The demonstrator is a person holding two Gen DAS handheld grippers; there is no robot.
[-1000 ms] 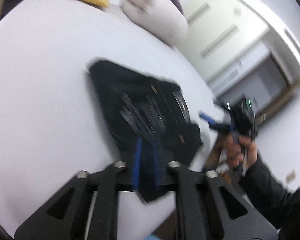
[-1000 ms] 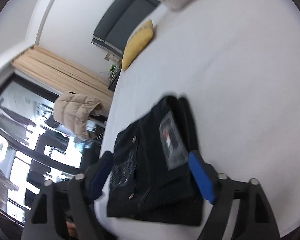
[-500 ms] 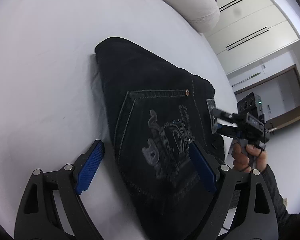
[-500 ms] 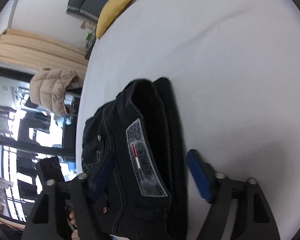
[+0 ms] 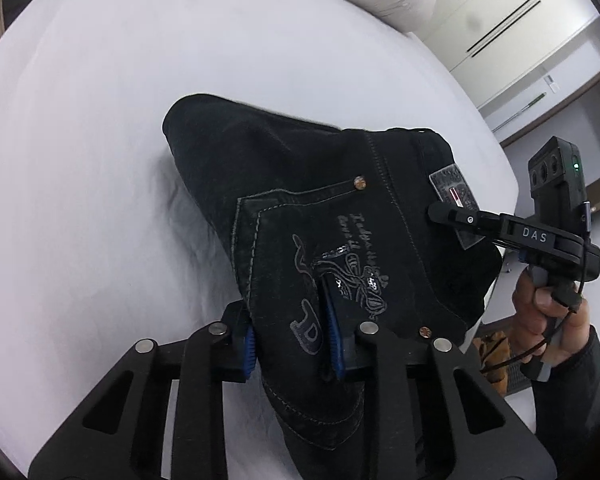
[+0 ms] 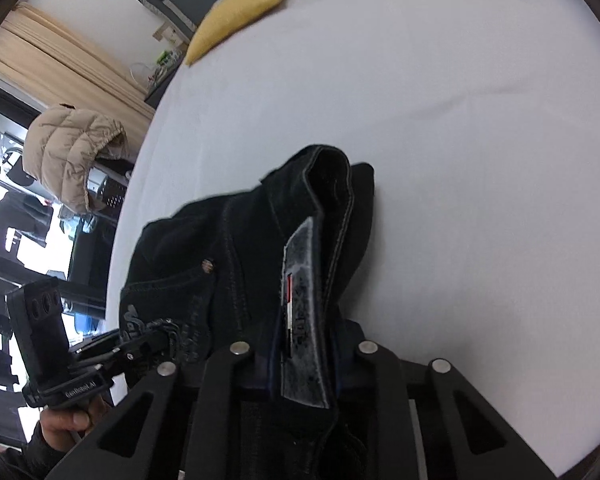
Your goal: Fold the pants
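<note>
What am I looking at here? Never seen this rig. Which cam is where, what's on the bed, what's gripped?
No robot arm: a person holds a two-finger gripper in each hand, each with a fisheye camera looking along its fingers.

The left wrist view shows the left gripper at the bottom, its blue pads closing on the pocket end of the folded black pants. The right gripper reaches in from the side, with the hand holding it.

The right wrist view shows the right gripper closing on the waistband by the grey label; the left gripper is at the lower left.

The pants lie on a white bed, with a yellow cushion at the far edge.
</note>
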